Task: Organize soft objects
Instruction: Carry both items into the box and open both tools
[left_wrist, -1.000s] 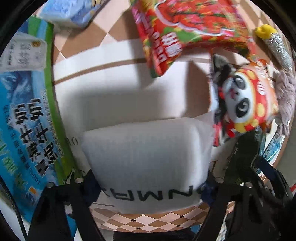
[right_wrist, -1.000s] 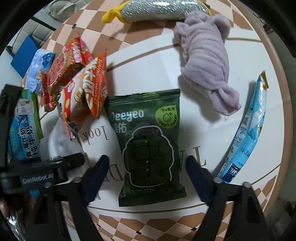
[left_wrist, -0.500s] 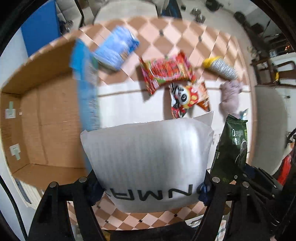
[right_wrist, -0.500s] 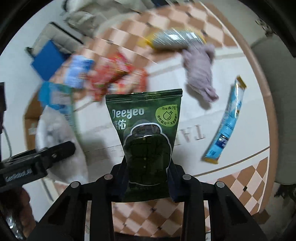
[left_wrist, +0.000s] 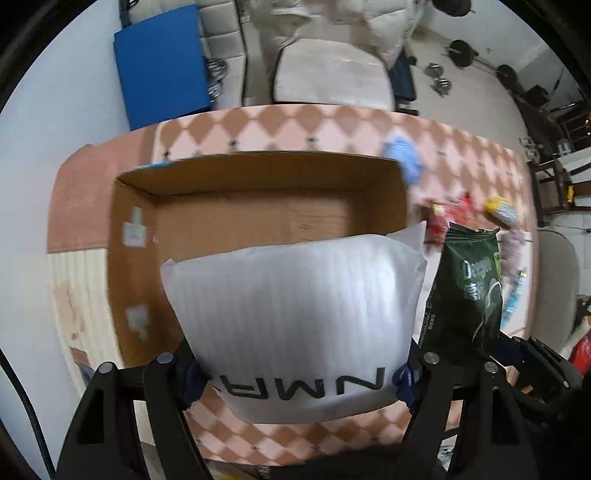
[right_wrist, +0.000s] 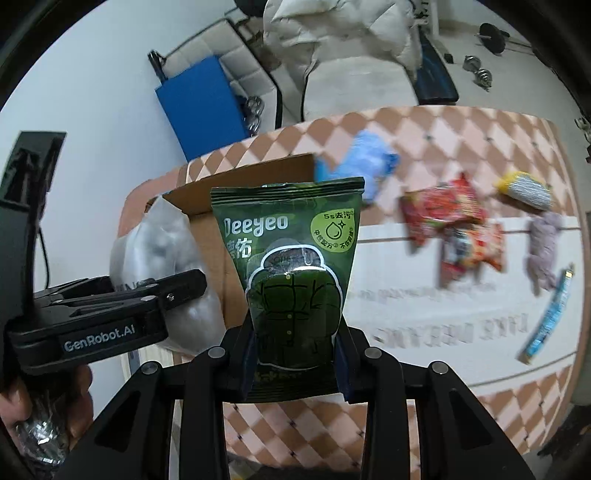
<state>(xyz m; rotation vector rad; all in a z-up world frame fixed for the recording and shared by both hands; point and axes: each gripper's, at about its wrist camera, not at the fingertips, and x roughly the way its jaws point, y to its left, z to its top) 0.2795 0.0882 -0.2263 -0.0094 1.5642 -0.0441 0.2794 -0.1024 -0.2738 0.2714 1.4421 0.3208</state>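
Your left gripper (left_wrist: 301, 373) is squeezed tight on the white puffy pack (left_wrist: 295, 314), holding it up in the air in front of the open cardboard box (left_wrist: 258, 199) that sits on the checkered table (left_wrist: 332, 125). Your right gripper (right_wrist: 294, 363) is clamped on the green Deeyeo bag (right_wrist: 291, 266), which stands up straight just to the right of the white pack, near the box. Back on the table, well apart from both grippers, lie 2 red snack bags (right_wrist: 454, 225), a blue pack (right_wrist: 369, 162), a purple cloth (right_wrist: 541, 243) and a long blue stick pack (right_wrist: 546, 321).
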